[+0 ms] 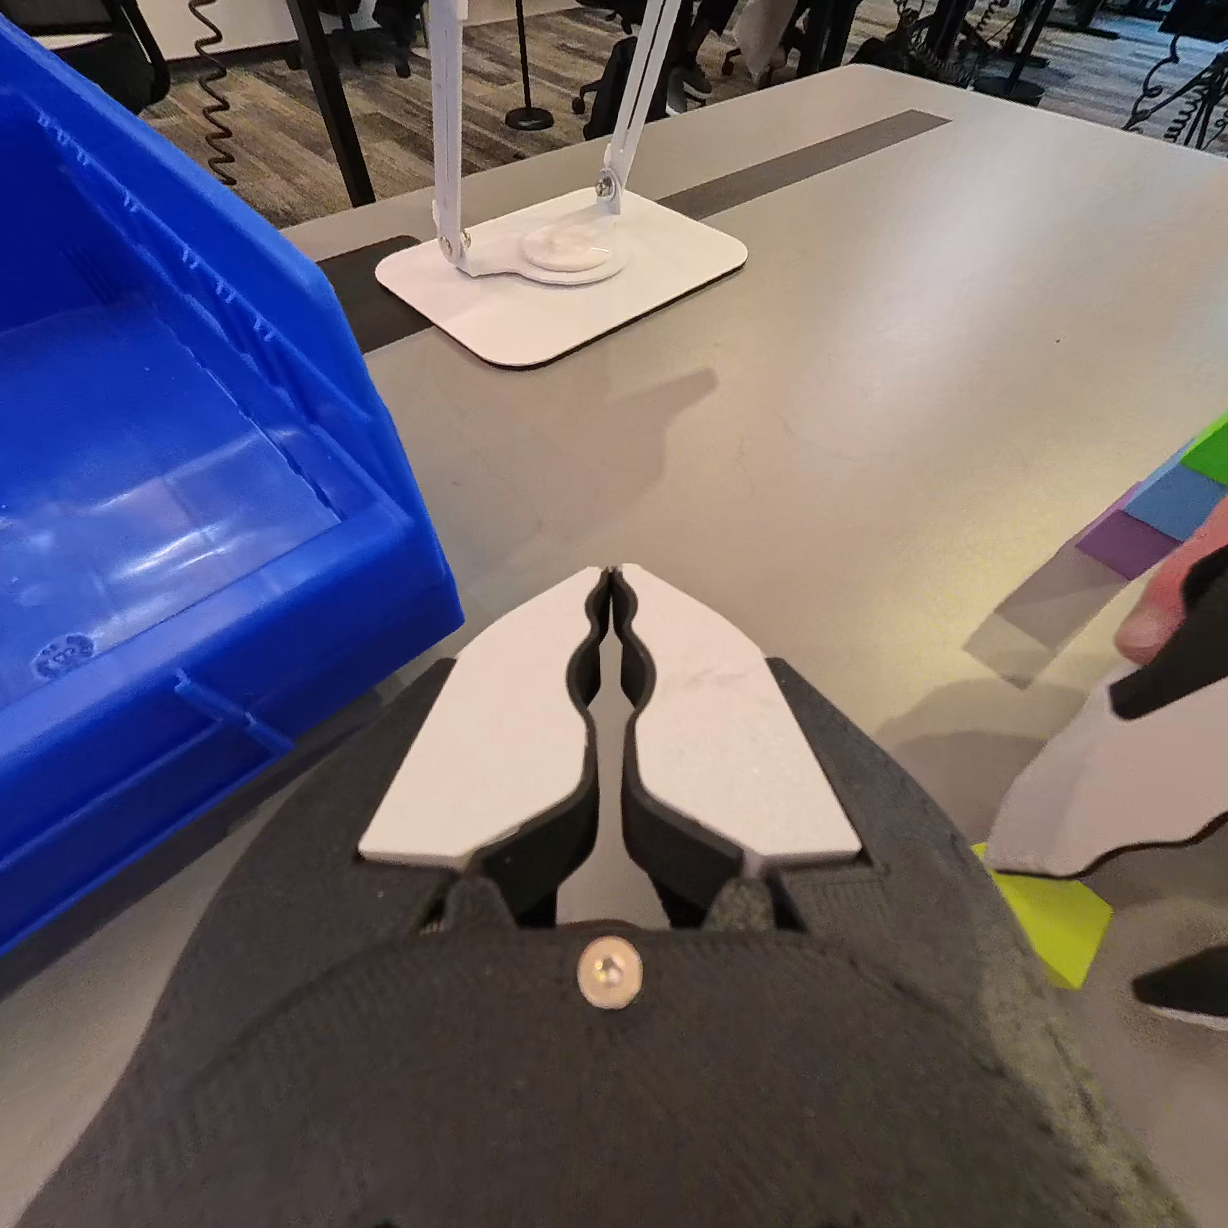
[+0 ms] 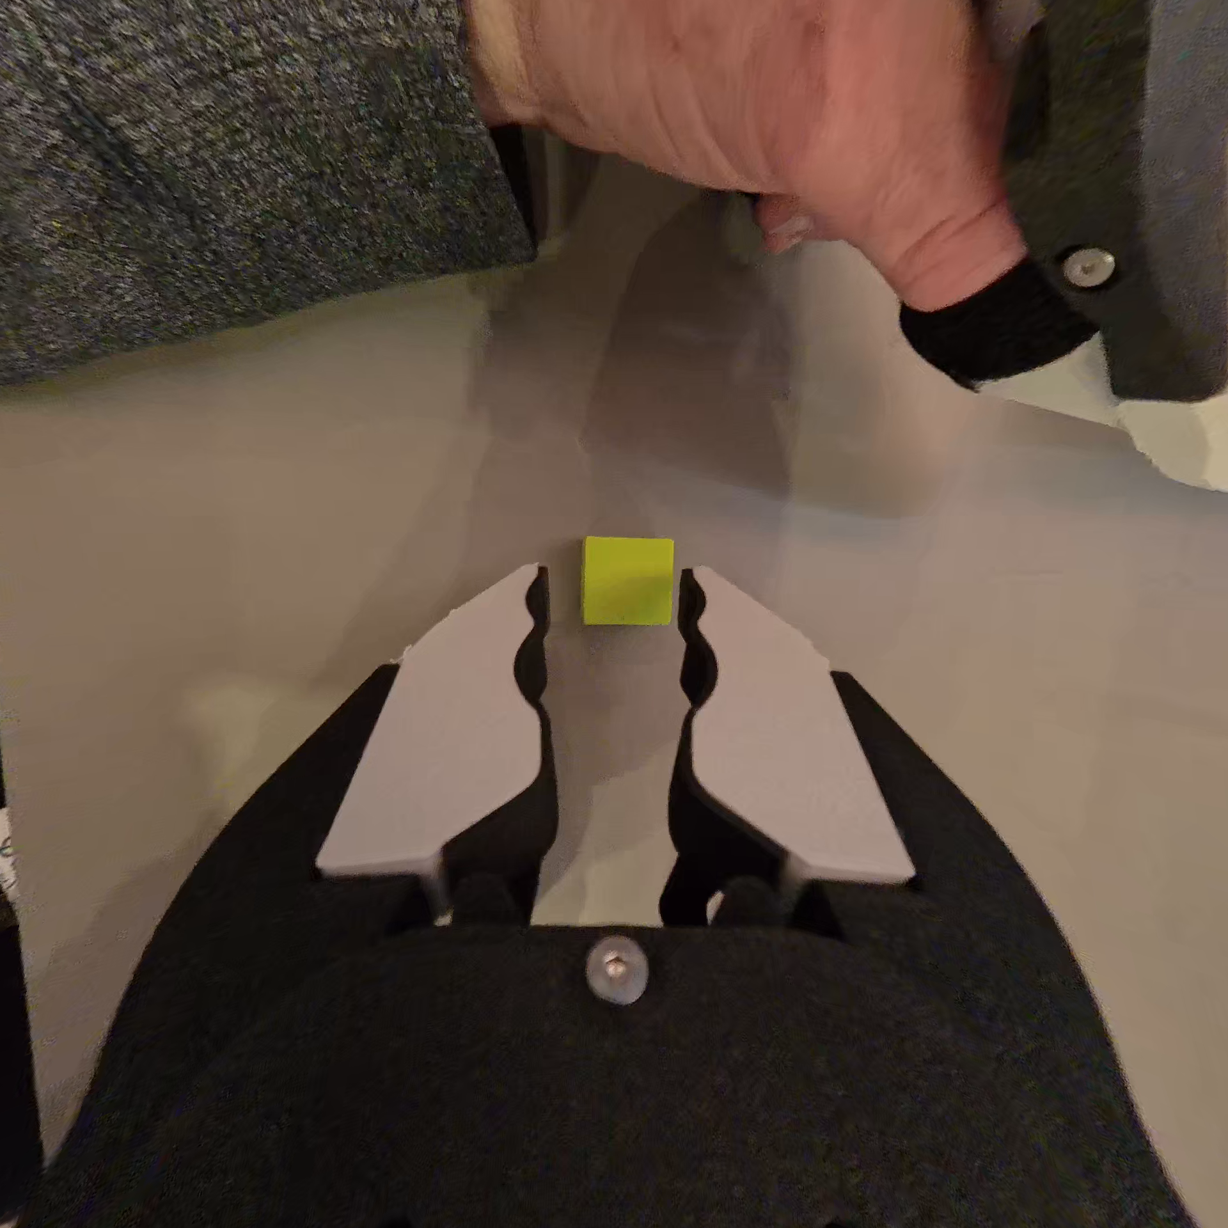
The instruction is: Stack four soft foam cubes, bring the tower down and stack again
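My left gripper [image 1: 611, 570] is shut with nothing between its pads, hovering over the beige table [image 1: 864, 372] beside a blue bin. At the right edge of the left wrist view stands a stack of foam cubes: purple [image 1: 1123, 548] at the bottom, blue [image 1: 1179, 498] on it, green [image 1: 1213, 448] on top. My right gripper [image 2: 614, 577] is open above a yellow-green foam cube [image 2: 628, 581] that lies on the table between its fingertips; a gap shows on both sides, so the pads do not press on it. That cube also shows in the left wrist view [image 1: 1050, 923], partly under the right gripper.
A large blue plastic bin [image 1: 166, 498] stands at the left. A white lamp base [image 1: 565, 286] sits at the back of the table. A person's hand [image 2: 764, 113] and grey sleeve [image 2: 232, 166] holding the left gripper fill the top of the right wrist view.
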{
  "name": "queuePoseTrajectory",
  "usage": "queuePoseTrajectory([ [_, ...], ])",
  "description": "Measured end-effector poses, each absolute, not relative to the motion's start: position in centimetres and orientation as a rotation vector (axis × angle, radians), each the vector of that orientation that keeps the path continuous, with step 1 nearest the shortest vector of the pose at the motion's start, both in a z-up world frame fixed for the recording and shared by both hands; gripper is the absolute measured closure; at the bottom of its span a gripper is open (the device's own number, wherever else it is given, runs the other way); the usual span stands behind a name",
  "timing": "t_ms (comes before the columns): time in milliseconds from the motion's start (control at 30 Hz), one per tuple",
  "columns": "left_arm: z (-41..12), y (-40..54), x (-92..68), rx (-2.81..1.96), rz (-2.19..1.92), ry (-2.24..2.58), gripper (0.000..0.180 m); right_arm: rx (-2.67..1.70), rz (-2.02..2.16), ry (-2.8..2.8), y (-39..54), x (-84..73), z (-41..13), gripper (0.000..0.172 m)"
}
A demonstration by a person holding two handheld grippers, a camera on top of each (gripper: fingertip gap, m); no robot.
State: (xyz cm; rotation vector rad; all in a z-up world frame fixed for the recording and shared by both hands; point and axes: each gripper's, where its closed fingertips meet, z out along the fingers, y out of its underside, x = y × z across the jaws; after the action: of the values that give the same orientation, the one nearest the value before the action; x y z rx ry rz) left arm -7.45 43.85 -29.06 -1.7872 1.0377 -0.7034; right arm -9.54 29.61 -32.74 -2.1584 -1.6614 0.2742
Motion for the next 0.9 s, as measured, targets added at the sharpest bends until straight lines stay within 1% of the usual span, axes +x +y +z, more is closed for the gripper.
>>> queuePoseTrajectory([
  [100,-29.1,43.8,-7.4,-1.787,-0.702,1.041,0.18,-2.171,0.251,-1.679,29.7,-9.6,-33.7,0.139],
  [167,-29.1,43.9,-7.4,-1.788,-0.703,1.04,0.18,-2.174,0.231,-1.684,29.8,-9.5,-34.1,0.145],
  [233,-29.1,43.8,-7.4,-1.786,-0.704,1.04,0.18,-2.173,0.245,-1.679,29.6,-9.5,-33.7,0.145],
  [367,-29.2,43.8,-7.3,-1.789,-0.704,1.045,0.18,-2.137,0.265,-1.668,28.9,-7.9,-30.2,0.145],
  [467,-29.2,43.7,-7.1,-1.788,-0.703,1.053,0.18,-2.117,0.27,-1.645,28.5,-4.5,-26.7,0.145],
  [567,-29.3,43.6,-7.0,-1.79,-0.698,1.062,0.18,-2.103,0.215,-1.662,28.2,0.2,-24.4,0.145],
  [733,-29.7,43.6,-6.9,-1.799,-0.688,1.072,0.18,-2.163,0.172,-1.667,27.8,6.5,-23.6,0.145],
  [900,-30.1,43.7,-6.9,-1.813,-0.679,1.078,0.18,-2.2,0.143,-1.687,27.3,8.3,-24.4,0.145],
])
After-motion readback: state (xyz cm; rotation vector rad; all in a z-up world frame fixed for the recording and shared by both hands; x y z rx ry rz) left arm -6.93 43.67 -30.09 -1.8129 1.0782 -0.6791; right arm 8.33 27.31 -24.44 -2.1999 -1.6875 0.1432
